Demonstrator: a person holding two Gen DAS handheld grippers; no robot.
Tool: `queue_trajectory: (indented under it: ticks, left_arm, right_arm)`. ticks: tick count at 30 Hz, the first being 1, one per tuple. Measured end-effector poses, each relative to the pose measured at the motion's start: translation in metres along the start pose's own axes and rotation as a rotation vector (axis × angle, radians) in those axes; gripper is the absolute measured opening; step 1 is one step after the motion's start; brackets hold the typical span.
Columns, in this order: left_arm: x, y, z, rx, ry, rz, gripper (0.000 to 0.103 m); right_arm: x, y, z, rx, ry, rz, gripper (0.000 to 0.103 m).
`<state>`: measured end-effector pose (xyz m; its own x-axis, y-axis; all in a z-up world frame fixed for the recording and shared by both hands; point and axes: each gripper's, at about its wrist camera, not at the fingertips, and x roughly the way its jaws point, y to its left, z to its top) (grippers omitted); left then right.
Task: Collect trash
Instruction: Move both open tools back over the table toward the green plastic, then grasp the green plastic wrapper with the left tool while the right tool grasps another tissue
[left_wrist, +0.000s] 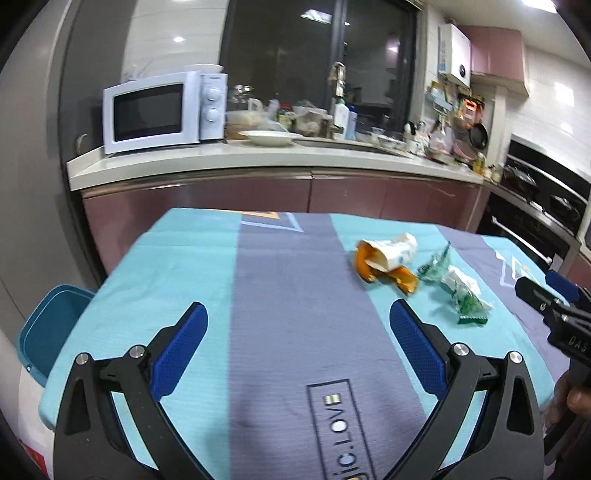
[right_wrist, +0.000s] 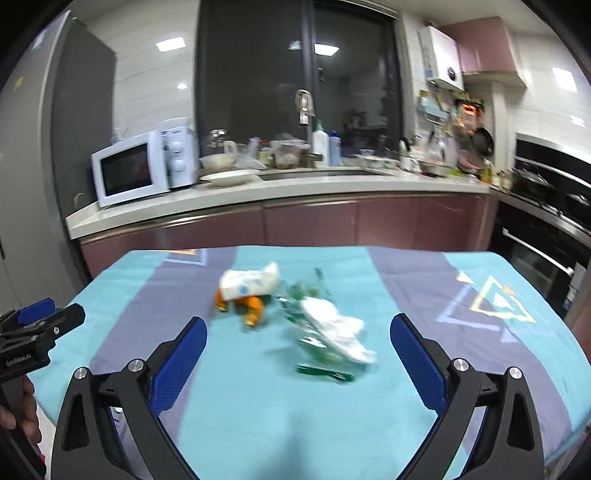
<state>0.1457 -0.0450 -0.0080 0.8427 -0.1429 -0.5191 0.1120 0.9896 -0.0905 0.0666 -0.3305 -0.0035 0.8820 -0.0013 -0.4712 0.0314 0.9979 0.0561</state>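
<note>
Trash waits ahead of both spread tongs

Trash lies on the tablecloth (right_wrist: 229, 398): orange peel with paper (right_wrist: 247, 291) ahead-left of the right tongs (right_wrist: 299, 343), a wrapper (right_wrist: 328, 332) between their tips. Left tongs (left_wrist: 299, 332) hover spread, empty, probably ready to carry pieces to the bin (left_wrist: 48, 325) at their left.

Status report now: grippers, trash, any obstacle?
Left gripper open, empty. Right gripper open, empty. Orange-white wrapper and green-white wrapper on tablecloth. Nothing blocking.

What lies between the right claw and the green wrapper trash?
Only bare tablecloth, seen in the right wrist view; the open right claw frames the green wrapper.
</note>
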Motion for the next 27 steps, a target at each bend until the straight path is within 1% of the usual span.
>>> queue_trajectory:
  ticks: [5,17,21,23,27]
  left_arm:
    - [0.013,-0.019,-0.003,0.036,0.028,-0.044,0.097]
    - [0.046,-0.041,0.005,0.078,0.073,-0.063,0.097]
    - [0.059,-0.052,0.007,0.1,0.09,-0.082,0.097]
    - [0.066,-0.058,0.007,0.112,0.095,-0.092,0.097]
    - [0.08,-0.072,0.006,0.126,0.121,-0.121,0.097]
  right_arm:
    - [0.005,-0.019,-0.003,0.022,0.026,-0.017,0.096]
    - [0.025,-0.041,0.002,0.039,0.07,-0.013,0.096]
    - [0.034,-0.05,0.006,0.044,0.094,-0.008,0.096]
    - [0.038,-0.054,0.007,0.042,0.101,-0.01,0.096]
    - [0.053,-0.063,0.007,0.041,0.138,-0.001,0.09]
